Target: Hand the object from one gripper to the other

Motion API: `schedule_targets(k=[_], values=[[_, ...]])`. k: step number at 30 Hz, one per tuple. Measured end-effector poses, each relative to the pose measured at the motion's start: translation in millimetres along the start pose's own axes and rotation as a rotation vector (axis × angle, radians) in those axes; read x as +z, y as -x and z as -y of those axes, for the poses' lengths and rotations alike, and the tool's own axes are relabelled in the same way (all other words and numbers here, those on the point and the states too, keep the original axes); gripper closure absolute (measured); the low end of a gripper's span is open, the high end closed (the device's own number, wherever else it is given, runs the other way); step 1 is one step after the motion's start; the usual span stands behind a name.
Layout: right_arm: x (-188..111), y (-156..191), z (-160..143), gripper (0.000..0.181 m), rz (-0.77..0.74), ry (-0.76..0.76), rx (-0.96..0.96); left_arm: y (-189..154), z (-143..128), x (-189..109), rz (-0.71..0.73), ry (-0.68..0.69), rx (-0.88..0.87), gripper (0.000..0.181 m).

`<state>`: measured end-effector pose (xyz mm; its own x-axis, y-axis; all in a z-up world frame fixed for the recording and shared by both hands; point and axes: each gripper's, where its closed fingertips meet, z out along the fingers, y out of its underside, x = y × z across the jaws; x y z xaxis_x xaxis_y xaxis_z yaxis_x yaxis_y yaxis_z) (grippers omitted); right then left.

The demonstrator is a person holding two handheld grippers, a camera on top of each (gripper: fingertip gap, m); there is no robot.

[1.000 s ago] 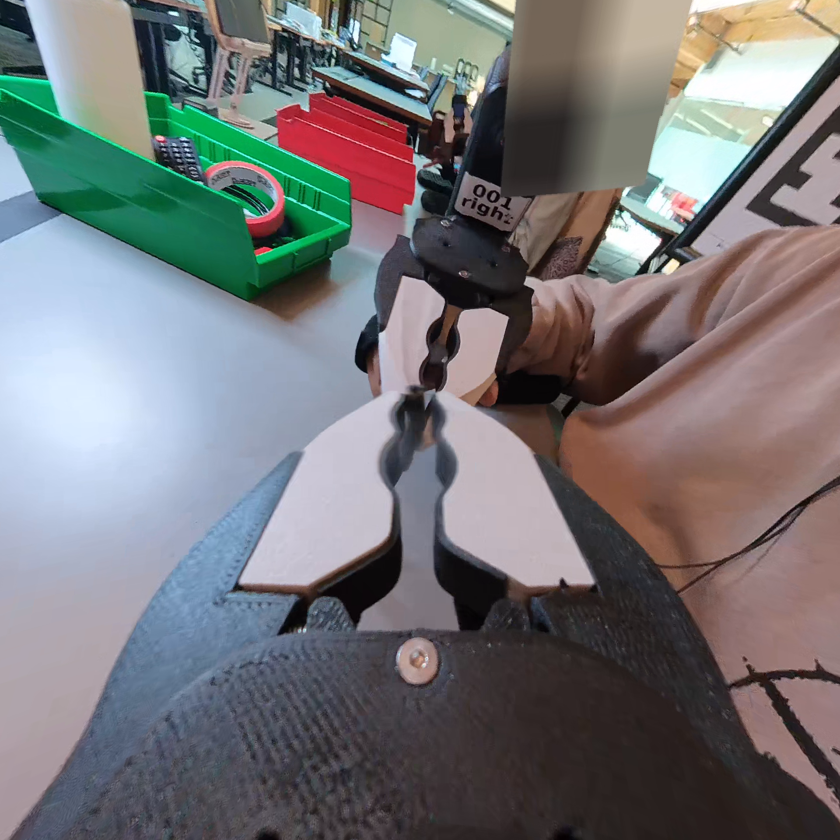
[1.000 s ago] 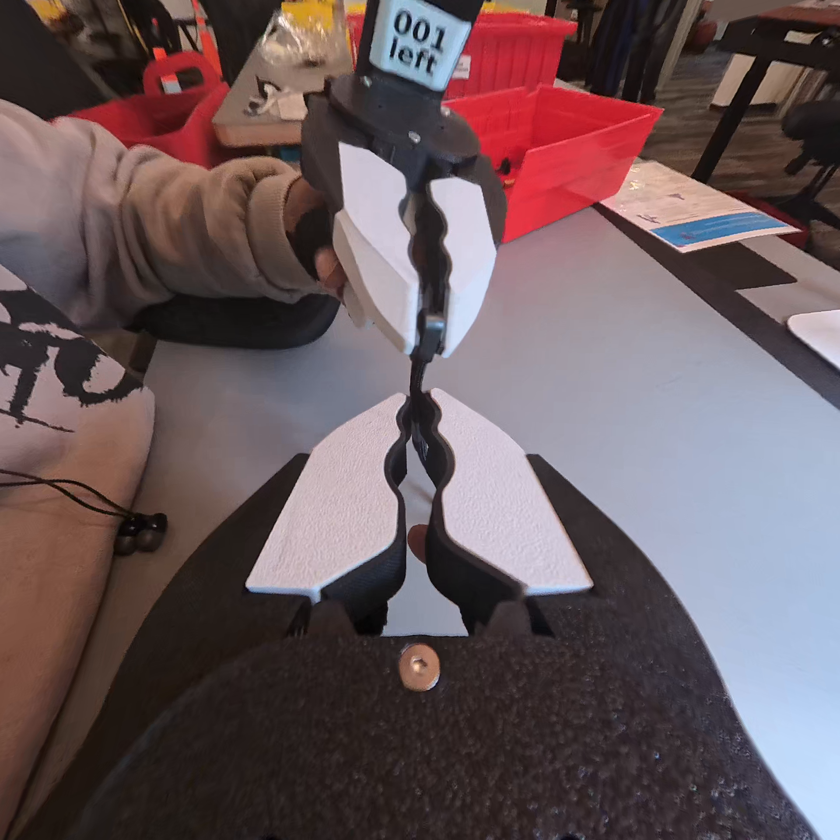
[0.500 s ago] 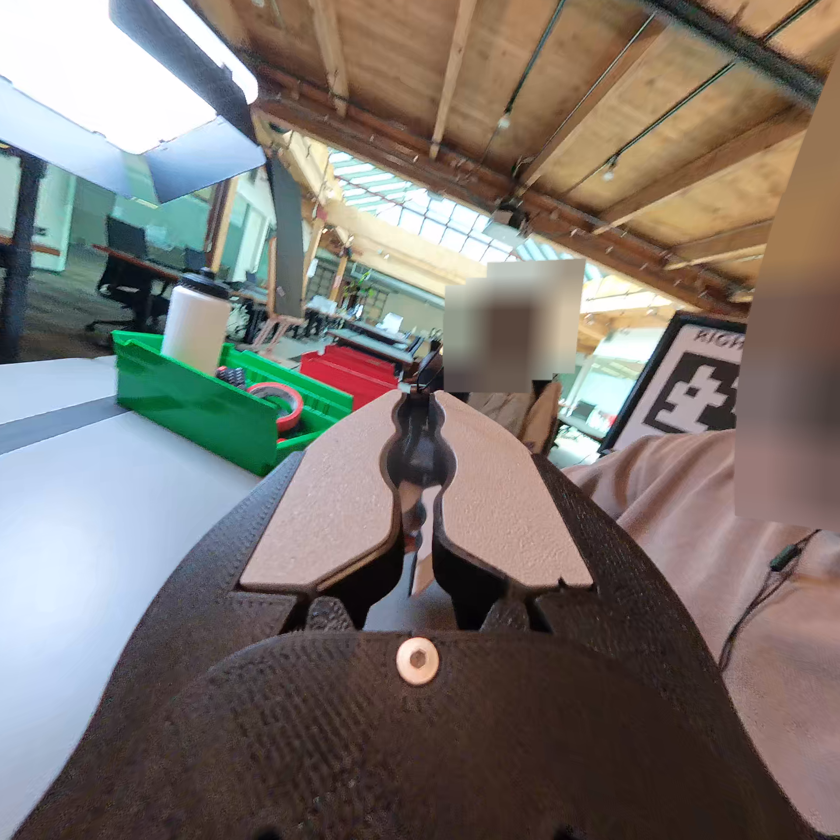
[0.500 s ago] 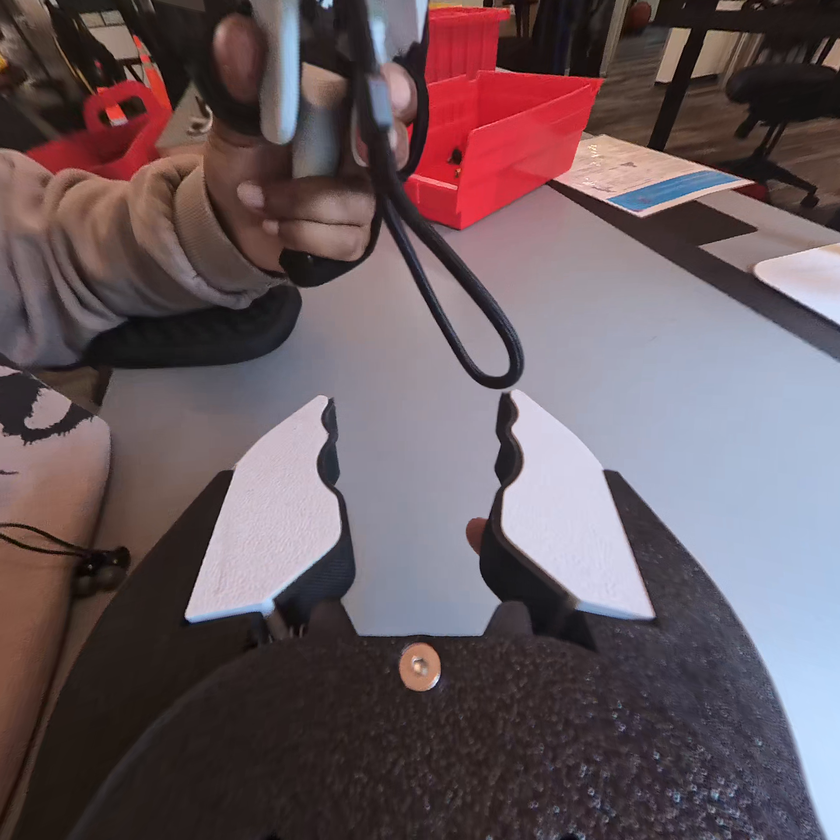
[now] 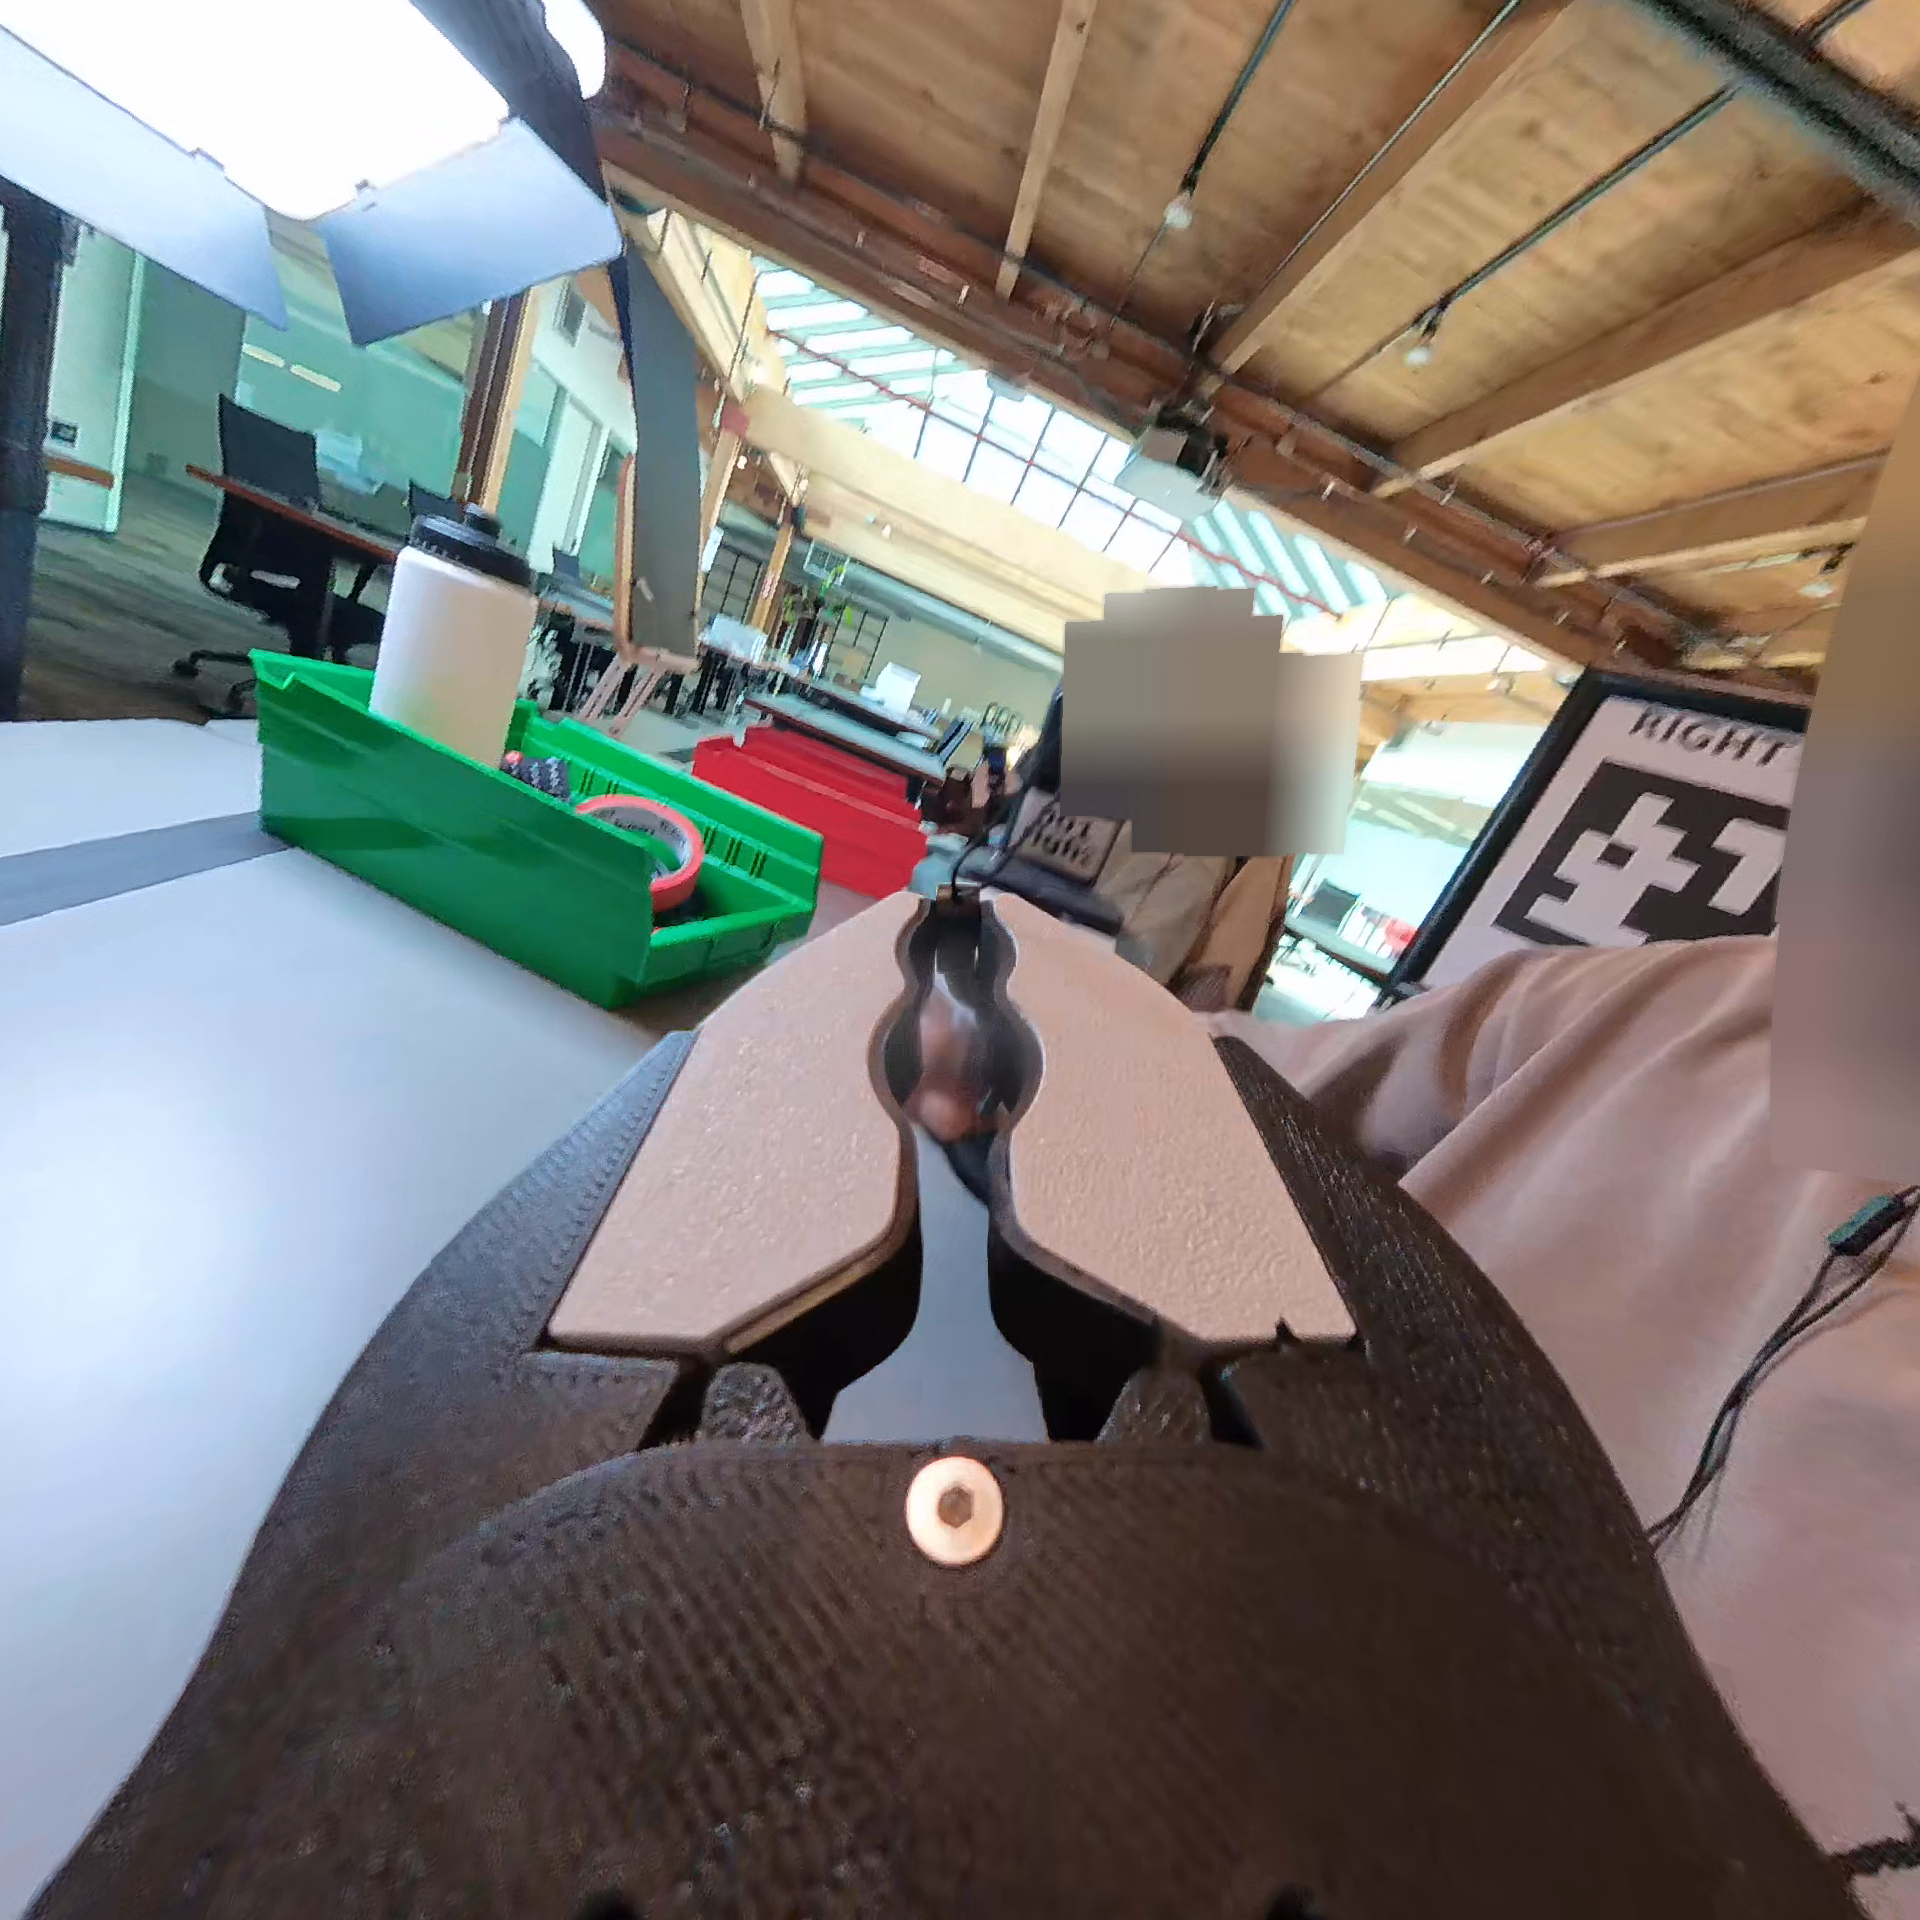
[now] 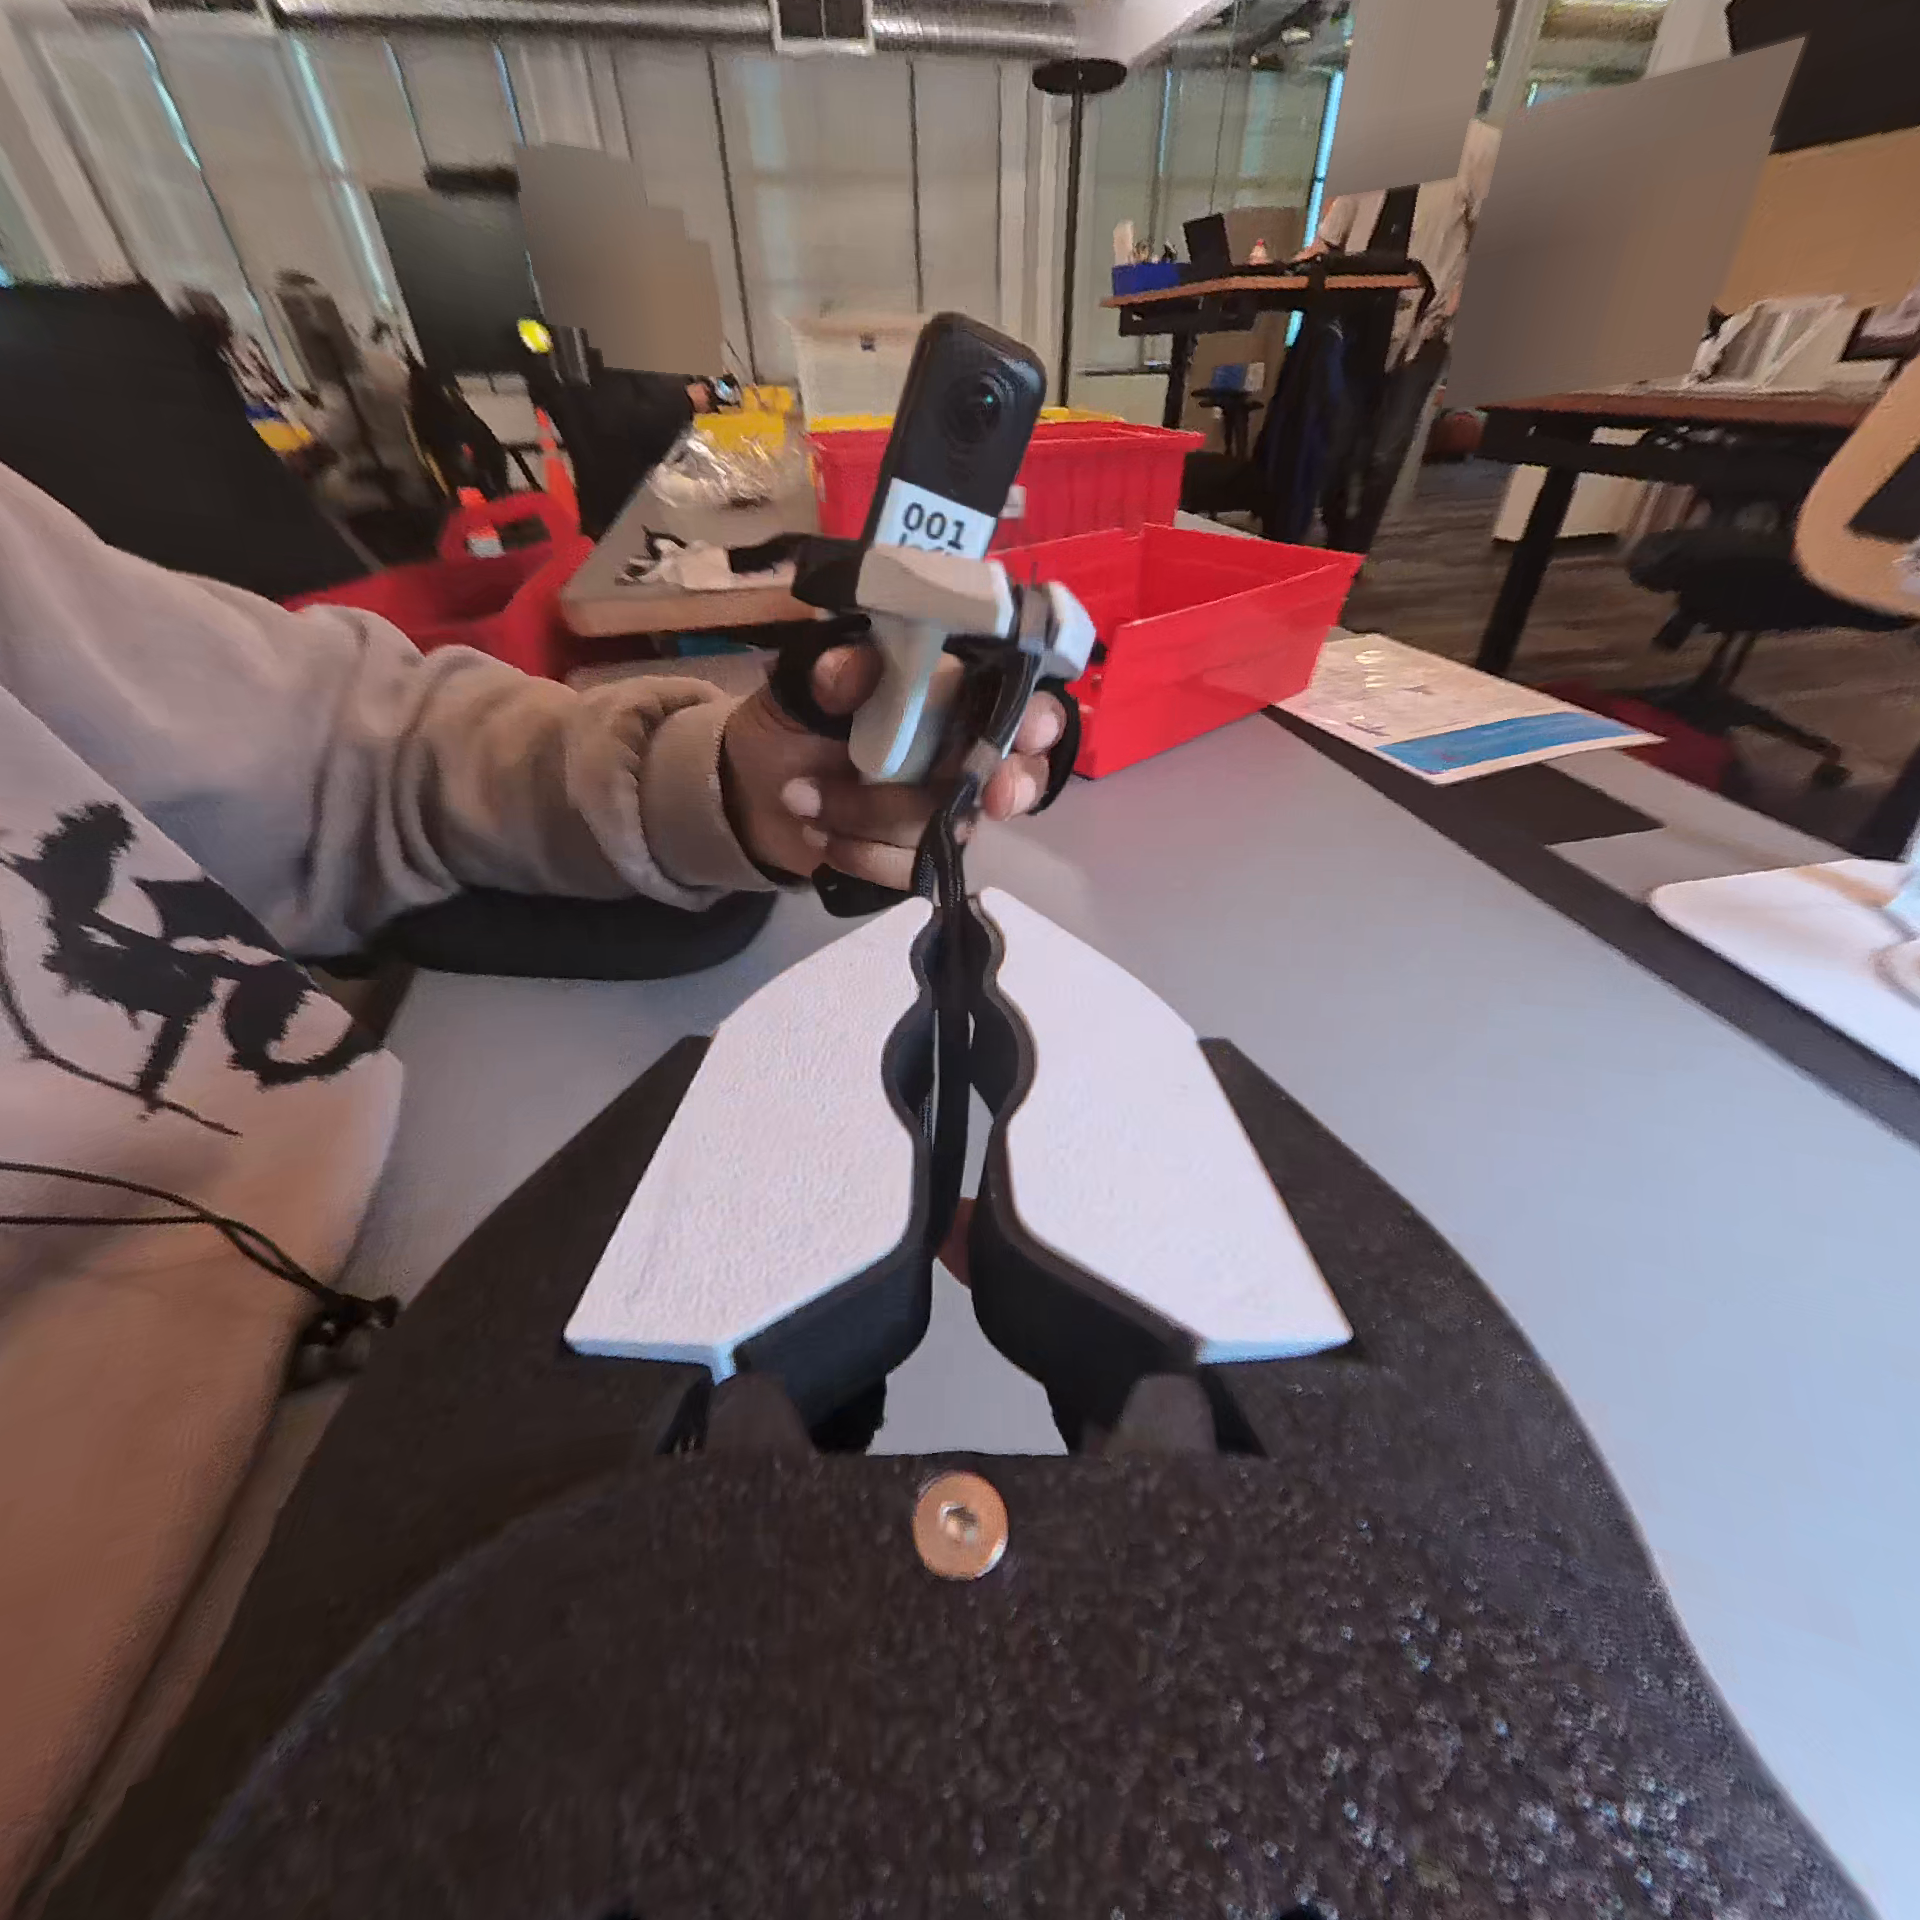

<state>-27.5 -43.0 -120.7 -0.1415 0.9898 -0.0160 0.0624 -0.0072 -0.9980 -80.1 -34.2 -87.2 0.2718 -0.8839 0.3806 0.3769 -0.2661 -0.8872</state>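
Observation:
The object is a black cord loop (image 6: 948, 1023). My right gripper (image 6: 954, 906) is shut on it, and the cord runs down between its white fingers. The cord's upper end goes into my left gripper (image 6: 1023, 634), which a hand holds just above and beyond, tilted up, with its camera on top. In the left wrist view my left gripper (image 5: 954, 906) is shut, with a bit of black cord (image 5: 951, 940) pinched at its tips. Both grippers hold the cord above the grey table (image 6: 1351, 1039).
A green bin (image 5: 499, 862) holds a white bottle (image 5: 452, 644) and a red tape roll (image 5: 649, 831). Red bins (image 6: 1184, 634) stand at the table's far side. A printed sheet (image 6: 1455, 717) and a white board (image 6: 1808, 935) lie to the right. The person's sleeve (image 6: 416, 769) is at left. Across from one pair of fingers to the other is roughly 7 centimeters.
The right gripper opened and let go of the cord, then shut on the hanging loop again. The left gripper lifted and tilted upward, still holding the cord.

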Motion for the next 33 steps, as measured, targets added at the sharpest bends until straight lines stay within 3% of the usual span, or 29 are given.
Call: schedule_targets(k=[3,5,8,10,12,15,17,20,25,27,29,33], values=[[-11,-13,2,0.181,-0.092,0.062,-0.118,13,-12,-8,0.038,0.136,0.035,0.171],[-18,-21,-1,0.181,-0.151,0.119,-0.206,22,-12,-16,0.073,0.206,0.066,0.157],[-21,-24,-8,0.181,-0.167,0.196,-0.285,30,14,-33,0.177,0.185,0.181,0.146],[-19,-18,-19,0.181,-0.126,0.265,-0.302,22,18,-33,0.209,0.247,0.312,0.145],[-12,-12,-28,0.181,-0.088,0.3,-0.309,14,-5,-25,0.22,0.422,0.428,0.139],[-2,6,-46,0.181,0.003,0.367,-0.316,0,-62,-6,0.152,0.674,0.526,0.135],[4,16,-53,0.181,0.04,0.387,-0.329,-7,-96,2,0.095,0.812,0.584,0.144],[7,28,-50,0.181,0.084,0.363,-0.314,-8,-121,5,0.062,0.914,0.636,0.176],[4,25,-23,0.179,0.068,0.203,-0.249,-16,-104,13,0.033,0.777,0.584,0.178],[-3,17,2,0.155,0.03,0.045,-0.201,-20,-85,15,0.027,0.659,0.522,0.179],[-11,9,16,0.128,0.027,-0.027,-0.109,-24,-57,16,0.015,0.477,0.402,0.179],[-4,1,6,0.125,0.003,-0.035,-0.004,-21,2,8,-0.032,0.058,0.058,0.178]])
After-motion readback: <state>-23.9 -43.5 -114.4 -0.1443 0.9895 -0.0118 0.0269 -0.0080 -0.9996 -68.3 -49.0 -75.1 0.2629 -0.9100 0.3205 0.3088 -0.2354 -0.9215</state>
